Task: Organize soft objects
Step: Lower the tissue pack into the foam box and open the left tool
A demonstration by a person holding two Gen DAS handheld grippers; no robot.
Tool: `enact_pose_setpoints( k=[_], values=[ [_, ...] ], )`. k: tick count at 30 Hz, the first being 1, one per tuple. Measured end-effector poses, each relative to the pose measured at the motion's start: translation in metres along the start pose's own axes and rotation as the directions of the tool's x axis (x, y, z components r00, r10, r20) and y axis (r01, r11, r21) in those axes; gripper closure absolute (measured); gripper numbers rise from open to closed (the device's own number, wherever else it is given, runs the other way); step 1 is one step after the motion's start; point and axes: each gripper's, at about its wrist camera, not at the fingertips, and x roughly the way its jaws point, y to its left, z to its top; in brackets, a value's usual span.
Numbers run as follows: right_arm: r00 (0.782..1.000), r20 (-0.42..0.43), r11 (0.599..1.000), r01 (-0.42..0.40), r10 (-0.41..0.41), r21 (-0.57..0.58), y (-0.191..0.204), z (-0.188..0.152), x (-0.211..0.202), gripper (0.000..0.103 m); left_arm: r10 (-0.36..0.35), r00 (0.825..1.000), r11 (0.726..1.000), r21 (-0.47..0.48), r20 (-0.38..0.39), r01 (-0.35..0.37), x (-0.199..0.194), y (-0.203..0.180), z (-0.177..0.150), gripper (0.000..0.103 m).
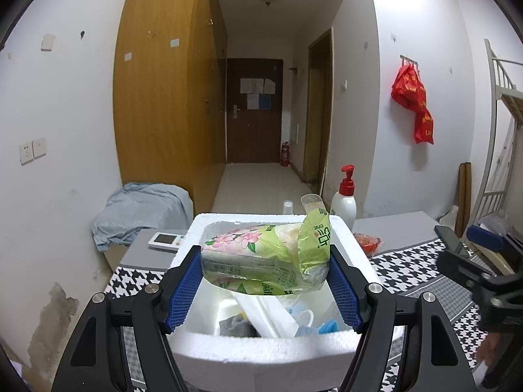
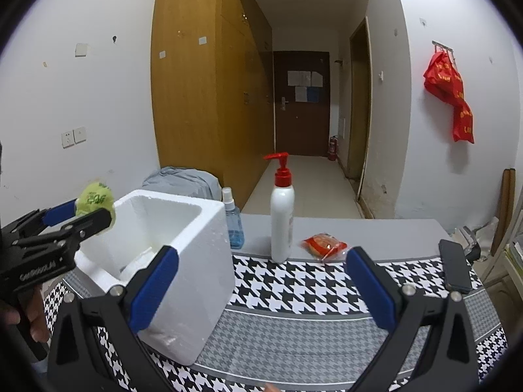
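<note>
I have the left gripper [image 1: 264, 277] over the white foam box [image 1: 261, 356], its blue fingers [image 1: 183, 287] clamped on the two short ends of a green tissue pack [image 1: 261, 261]. The pack hangs above the box opening, near the box's far wall, its long axis running left to right across the fingers and roughly level, with a loose flap of wrapper sticking up at the right end.

Inside the box, under the pack, I see a slanted white foam piece [image 1: 261, 320], something grey [image 1: 235, 326] at the near left, and crumpled blue and white soft items [image 1: 310, 323] at the near right.

My right gripper [image 2: 261, 289] has its fingers wide apart with nothing between them, out over the houndstooth cloth [image 2: 310, 287] on the bench, just right of the box.

The right wrist view gives me what the left one hides: the box's outer side, a white pump bottle [image 2: 281, 222] with a red pump standing on the bench, a small blue spray bottle [image 2: 232, 222] touching or just beside the box's far right corner, a red snack packet [image 2: 325, 245] and a dark phone [image 2: 454, 268] at the far right. From there the pack shows only as a green end past the left fingers. The left view alone shows the box contents and a white remote [image 1: 166, 240] to the far left.
</note>
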Motion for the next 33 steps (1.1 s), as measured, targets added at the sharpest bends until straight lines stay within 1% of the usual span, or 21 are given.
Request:
enact_pose_setpoints(
  k=[3, 4, 7, 11, 13, 15, 17, 20, 22, 27, 33],
  values=[
    [0.997, -0.024, 0.996, -0.072, 0.073, 0.046, -0.008, -0.001, -0.002, 0.000, 0.007, 1.000, 1.000, 0.005, -0.011, -0.007, 0.006, -0.005, 0.001, 0.029],
    [0.997, -0.022, 0.996, -0.077, 0.079, 0.053, -0.010, -0.002, -0.004, 0.000, 0.011, 1.000, 1.000, 0.008, -0.017, -0.011, 0.009, -0.006, 0.001, 0.029],
    [0.999, -0.003, 0.998, -0.054, 0.054, 0.045, -0.013, -0.004, -0.011, 0.000, 0.018, 0.999, 1.000, 0.003, -0.027, -0.018, 0.014, -0.006, 0.003, 0.029],
    [0.999, -0.002, 0.998, -0.052, 0.052, 0.046, -0.017, -0.010, -0.017, 0.000, 0.042, 0.998, 0.999, -0.001, -0.047, -0.042, 0.021, -0.007, 0.003, 0.029],
    [0.998, -0.005, 0.997, -0.055, 0.056, 0.050, -0.019, -0.013, -0.020, 0.000, 0.048, 0.997, 0.999, 0.008, -0.052, -0.048, 0.023, -0.008, 0.003, 0.028],
    [0.997, -0.012, 0.995, -0.080, 0.081, 0.066, -0.021, -0.016, -0.021, 0.000, 0.053, 0.997, 0.998, 0.016, -0.056, -0.053, 0.025, -0.010, 0.002, 0.027],
    [0.996, -0.019, 0.993, -0.089, 0.090, 0.078, -0.023, -0.019, -0.022, 0.000, 0.051, 0.997, 0.998, 0.024, -0.060, -0.050, 0.026, -0.013, 0.002, 0.025],
    [0.997, -0.015, 0.995, -0.073, 0.075, 0.067, -0.022, -0.021, -0.025, 0.000, 0.058, 0.997, 0.998, 0.034, -0.050, -0.056, 0.025, -0.015, 0.004, 0.015],
    [0.997, -0.012, 0.995, -0.073, 0.074, 0.067, -0.023, -0.023, -0.028, 0.000, 0.064, 0.997, 0.997, 0.039, -0.044, -0.062, 0.023, -0.016, 0.002, 0.003],
    [0.997, -0.003, 0.995, -0.071, 0.071, 0.070, -0.024, -0.025, -0.033, 0.000, 0.049, 0.998, 0.998, 0.036, -0.036, -0.048, 0.015, -0.019, 0.000, 0.001],
    [0.998, 0.002, 0.995, -0.065, 0.065, 0.078, -0.028, -0.030, -0.040, 0.000, 0.046, 0.999, 0.999, 0.025, -0.001, -0.046, -0.007, -0.022, -0.004, 0.001]
  ],
)
